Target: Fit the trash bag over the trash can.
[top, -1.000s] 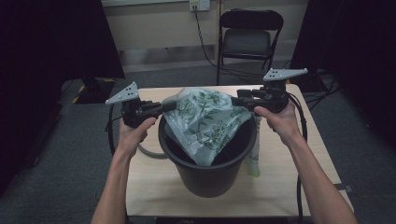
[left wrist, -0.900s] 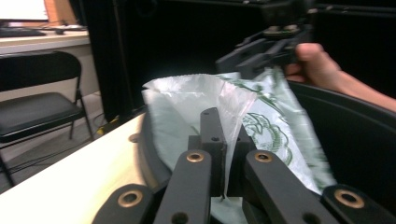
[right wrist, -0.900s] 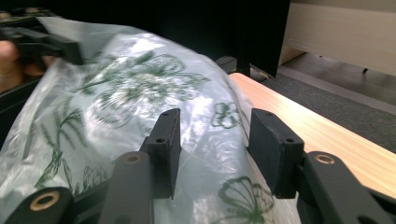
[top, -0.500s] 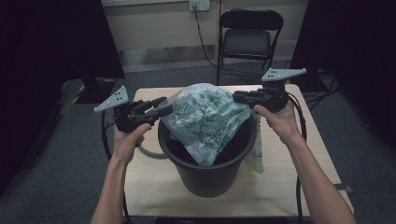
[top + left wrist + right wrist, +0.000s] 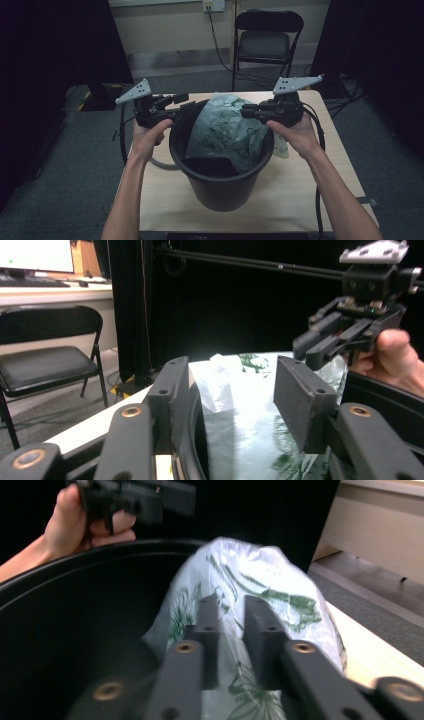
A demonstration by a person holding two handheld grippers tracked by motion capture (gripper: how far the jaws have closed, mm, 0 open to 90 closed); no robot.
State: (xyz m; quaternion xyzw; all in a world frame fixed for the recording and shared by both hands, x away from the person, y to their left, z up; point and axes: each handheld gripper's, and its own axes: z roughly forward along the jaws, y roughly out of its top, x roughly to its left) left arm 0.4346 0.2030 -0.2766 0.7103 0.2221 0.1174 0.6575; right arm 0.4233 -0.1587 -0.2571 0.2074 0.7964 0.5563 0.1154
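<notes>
Dark curtains and a folding chair (image 5: pixel 267 42) stand behind my pale wooden tabletop (image 5: pixel 320 185), where a black bin (image 5: pixel 220 187) sits between my forearms with a green-printed plastic bag (image 5: pixel 225 132) draped in its far right side. From the high view, my left claw (image 5: pixel 181 101) hovers at the bin's left rim, jaws apart with nothing in them, while my right claw (image 5: pixel 248 111) reaches over the right rim into the bag's top. Along my left claw (image 5: pixel 227 390), its jaws have just been opening; they stand well apart, the left jaw beside the bin's rim (image 5: pixel 192 440), the bag (image 5: pixel 240 410) lying beyond the gap, untouched by the pads. Farther off there, my right claw (image 5: pixel 312 347) hangs above the bag's far edge. Along my right claw (image 5: pixel 231 630), the jaws have just eased open a little and stand close together with bag (image 5: pixel 260 580) film between them; whether the pads press it I cannot tell. My worry: with the left side free and the right hold uncertain, the bag could slump into the bin (image 5: pixel 75 630), or the thin film could tear if I pull against the rim.
</notes>
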